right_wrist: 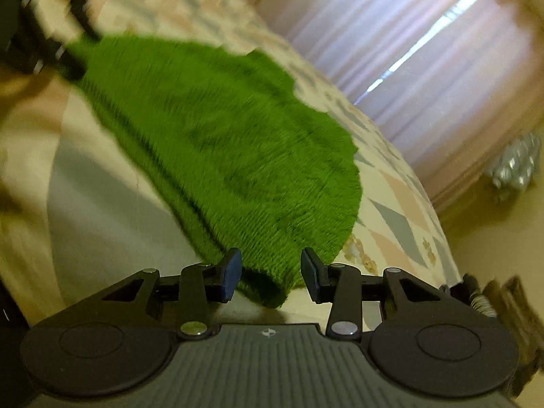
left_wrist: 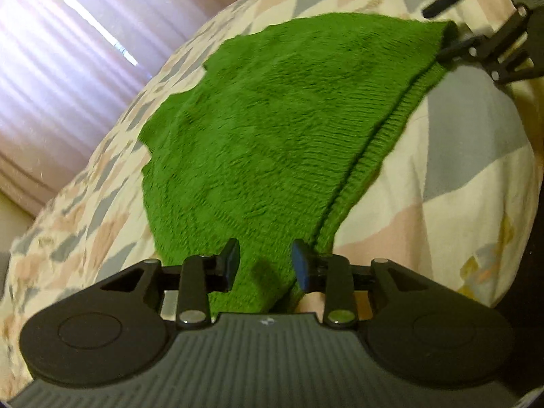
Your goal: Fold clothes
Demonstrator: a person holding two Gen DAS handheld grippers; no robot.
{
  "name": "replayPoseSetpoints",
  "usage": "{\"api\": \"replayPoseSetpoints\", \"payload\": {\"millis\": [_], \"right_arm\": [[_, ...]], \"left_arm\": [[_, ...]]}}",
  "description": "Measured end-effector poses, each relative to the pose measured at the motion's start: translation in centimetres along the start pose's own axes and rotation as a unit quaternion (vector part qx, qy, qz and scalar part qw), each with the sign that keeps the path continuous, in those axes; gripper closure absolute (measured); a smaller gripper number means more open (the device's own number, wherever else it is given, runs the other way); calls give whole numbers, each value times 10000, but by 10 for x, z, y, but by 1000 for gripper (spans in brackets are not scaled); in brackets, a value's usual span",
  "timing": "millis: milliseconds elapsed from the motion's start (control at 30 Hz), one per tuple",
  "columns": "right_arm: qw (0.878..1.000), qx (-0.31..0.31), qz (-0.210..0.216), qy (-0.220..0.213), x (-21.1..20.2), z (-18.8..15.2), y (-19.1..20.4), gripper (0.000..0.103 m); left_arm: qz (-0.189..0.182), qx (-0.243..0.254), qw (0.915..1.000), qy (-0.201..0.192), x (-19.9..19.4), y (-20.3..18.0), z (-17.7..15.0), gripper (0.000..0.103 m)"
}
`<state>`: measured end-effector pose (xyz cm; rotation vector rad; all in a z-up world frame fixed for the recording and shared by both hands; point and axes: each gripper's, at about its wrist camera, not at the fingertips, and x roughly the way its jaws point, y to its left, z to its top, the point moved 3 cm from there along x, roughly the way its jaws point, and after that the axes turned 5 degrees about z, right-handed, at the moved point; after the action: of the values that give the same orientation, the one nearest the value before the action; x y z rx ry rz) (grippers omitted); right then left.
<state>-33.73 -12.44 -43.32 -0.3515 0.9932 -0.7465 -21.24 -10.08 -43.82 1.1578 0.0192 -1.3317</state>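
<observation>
**Green knit sweater spread on the quilt, both grippers parted at its near corners**

A green knit sweater point(left_wrist: 265, 129) lies flat on a bed quilt point(left_wrist: 469, 156) patterned with grey, pink and cream diamonds. In the left wrist view it fills the middle of the picture, its ribbed hem running from 6 o'clock up toward 1 o'clock. The left gripper point(left_wrist: 266, 265) sits at 6 o'clock with its jaws apart; a corner of the sweater lies between the blue pads, but they do not press on it. The right gripper point(left_wrist: 452, 23) shows at 1 o'clock, at the far end of the hem.

In the right wrist view, which is blurred, the sweater point(right_wrist: 217, 142) stretches from 10 o'clock down to 6 o'clock. The right gripper point(right_wrist: 271, 272) has its jaws apart too, with the sweater's near corner lying loose between them. Pale curtains point(right_wrist: 425, 44) hang at 1 o'clock, light showing through a gap.
</observation>
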Motion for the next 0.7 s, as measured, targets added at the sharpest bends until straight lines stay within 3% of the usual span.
{"api": "replayPoseSetpoints", "payload": {"millis": [133,200,233,433,700], "right_arm": [[9999,-148,-42,-48,0,-4,8,56],[9999,-122,-27,-111,-2,-4,10,52],[9999,-101,-6,-137,-2,-4,11,50],[9999,38,-12,-163,1,-4,9,50],[9995,261,-60,-194,-1,-3,2,49]], "left_arm": [[99,275,9996,-46,-2,-8,-1,71],[-38,154,9998,-136,-10,-6,1,57],[-90,130,9997,-189,-13,-6,2,56],[59,209,9996,-187,-10,-12,7,61],[53,328,9990,-288,-13,-8,11,61]]}}
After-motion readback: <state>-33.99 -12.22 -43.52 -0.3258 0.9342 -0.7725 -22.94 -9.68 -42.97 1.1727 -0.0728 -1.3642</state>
